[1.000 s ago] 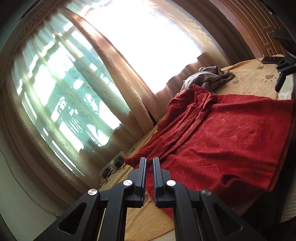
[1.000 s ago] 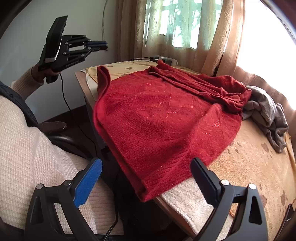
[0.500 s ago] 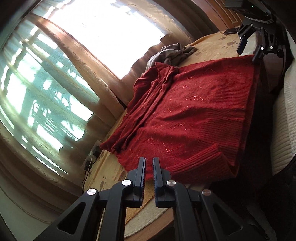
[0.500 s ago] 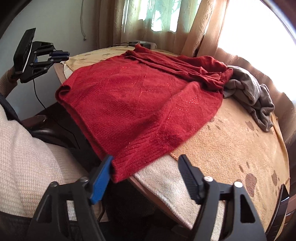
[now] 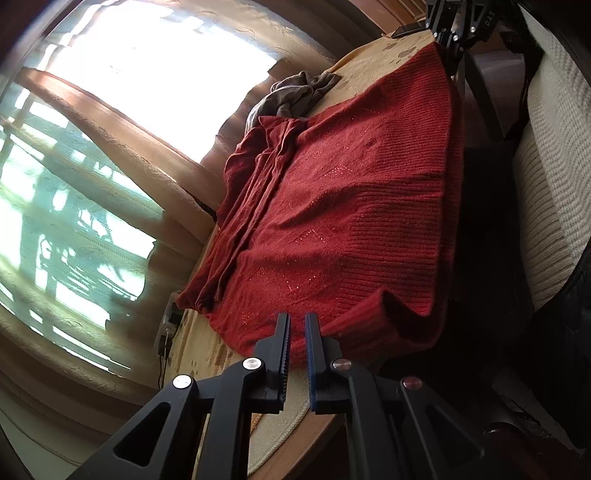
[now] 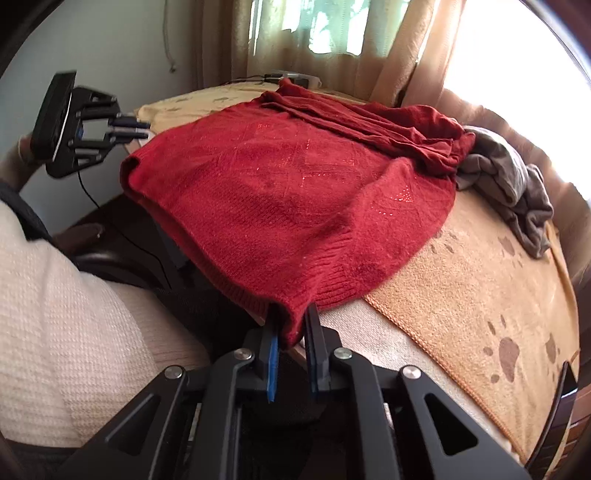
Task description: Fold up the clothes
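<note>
A red knitted sweater with faint sparkly zigzag patterning [image 6: 295, 192] lies spread over a round surface covered by a tan cloth printed with brown paw marks [image 6: 480, 295]; its ribbed hem hangs over the near edge, toward the seated person's cream knit top [image 6: 62, 332]. The far part of the garment is bunched in folds near the beige curtains [image 6: 406, 44], and a crumpled grey garment [image 6: 513, 181] sits just beside that bunched end.

The right gripper [image 6: 291, 332] has its jaws closing on a corner of the ribbed hem, which is between them (the cloth pulls into a small peak where the pads pinch it). In the left wrist view this gripper [image 5: 456, 33] shows at the far corner of the sweater.

The left gripper [image 5: 297, 332] hovers at the opposite hem corner with its jaws narrow, nearly together, and nothing between them; the rolled red edge lies just beyond the tips. From the right wrist view it [image 6: 136, 129] is beside the surface's left edge, apart from the cloth.
</note>
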Available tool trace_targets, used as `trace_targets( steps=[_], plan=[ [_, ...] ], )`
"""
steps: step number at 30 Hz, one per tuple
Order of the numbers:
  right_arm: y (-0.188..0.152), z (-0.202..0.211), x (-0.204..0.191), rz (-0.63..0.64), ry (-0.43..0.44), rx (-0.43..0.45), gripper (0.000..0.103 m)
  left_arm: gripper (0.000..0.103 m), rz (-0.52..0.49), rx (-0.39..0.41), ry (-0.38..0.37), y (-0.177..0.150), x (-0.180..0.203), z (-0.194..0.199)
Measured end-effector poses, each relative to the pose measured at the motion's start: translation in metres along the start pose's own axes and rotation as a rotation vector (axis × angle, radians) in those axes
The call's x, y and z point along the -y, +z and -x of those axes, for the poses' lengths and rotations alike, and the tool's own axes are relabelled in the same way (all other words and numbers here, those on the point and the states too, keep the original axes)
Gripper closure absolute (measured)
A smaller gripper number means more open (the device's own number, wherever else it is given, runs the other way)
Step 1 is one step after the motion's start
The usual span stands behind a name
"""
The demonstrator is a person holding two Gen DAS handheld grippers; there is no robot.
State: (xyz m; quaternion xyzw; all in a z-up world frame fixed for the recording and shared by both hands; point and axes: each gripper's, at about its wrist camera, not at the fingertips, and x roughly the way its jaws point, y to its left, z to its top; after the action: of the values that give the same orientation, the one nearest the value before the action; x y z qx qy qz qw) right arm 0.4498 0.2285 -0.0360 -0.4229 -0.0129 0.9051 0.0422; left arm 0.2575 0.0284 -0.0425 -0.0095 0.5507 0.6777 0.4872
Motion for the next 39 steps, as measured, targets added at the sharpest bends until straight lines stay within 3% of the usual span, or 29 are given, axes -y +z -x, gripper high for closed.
trace_targets(
  steps=[9,12,14,15,16,18,21,23,27,30,32,34,37,39],
  plan=[
    [0.007,0.006,0.012,-0.077,-0.089,0.061,0.093,0.094,-0.102,-0.043,-0.053,-0.013,0.022,0.007],
    [0.01,0.009,0.017,-0.091,-0.099,0.077,0.093,0.094,-0.12,-0.065,-0.052,-0.018,0.034,0.012],
    [0.013,0.01,0.019,-0.093,-0.106,0.082,0.093,0.088,-0.127,-0.081,-0.025,-0.02,0.041,0.012],
    [0.014,0.01,0.02,-0.094,-0.107,0.084,0.093,0.077,-0.133,-0.085,-0.007,-0.021,0.045,0.013],
    [0.015,0.009,0.021,-0.097,-0.107,0.084,0.093,0.049,-0.142,-0.082,0.011,-0.022,0.049,0.014],
    [0.017,0.006,0.023,-0.103,-0.105,0.08,0.093,0.006,-0.174,-0.05,0.05,-0.023,0.058,0.02],
    [0.018,0.003,0.027,-0.117,-0.101,0.072,0.093,0.003,-0.207,-0.044,0.064,-0.023,0.067,0.023],
    [0.019,0.001,0.029,-0.125,-0.099,0.072,0.093,0.003,-0.255,-0.073,0.096,-0.026,0.073,0.015],
    [0.022,0.001,0.029,-0.127,-0.097,0.082,0.093,0.003,-0.383,-0.11,0.24,-0.034,0.093,-0.014],
    [0.022,0.002,0.028,-0.125,-0.099,0.086,0.093,0.006,-0.392,-0.07,0.3,-0.035,0.098,-0.021],
    [0.022,0.002,0.027,-0.128,-0.102,0.086,0.093,0.025,-0.381,-0.07,0.303,-0.035,0.098,-0.022],
    [0.022,0.002,0.027,-0.132,-0.101,0.089,0.093,0.07,-0.352,-0.086,0.293,-0.034,0.094,-0.022],
    [0.023,0.003,0.027,-0.134,-0.1,0.094,0.093,0.09,-0.265,-0.09,0.233,-0.031,0.083,-0.014],
    [0.023,0.004,0.026,-0.13,-0.101,0.098,0.093,0.094,-0.215,-0.074,0.209,-0.026,0.074,-0.004]
  ],
)
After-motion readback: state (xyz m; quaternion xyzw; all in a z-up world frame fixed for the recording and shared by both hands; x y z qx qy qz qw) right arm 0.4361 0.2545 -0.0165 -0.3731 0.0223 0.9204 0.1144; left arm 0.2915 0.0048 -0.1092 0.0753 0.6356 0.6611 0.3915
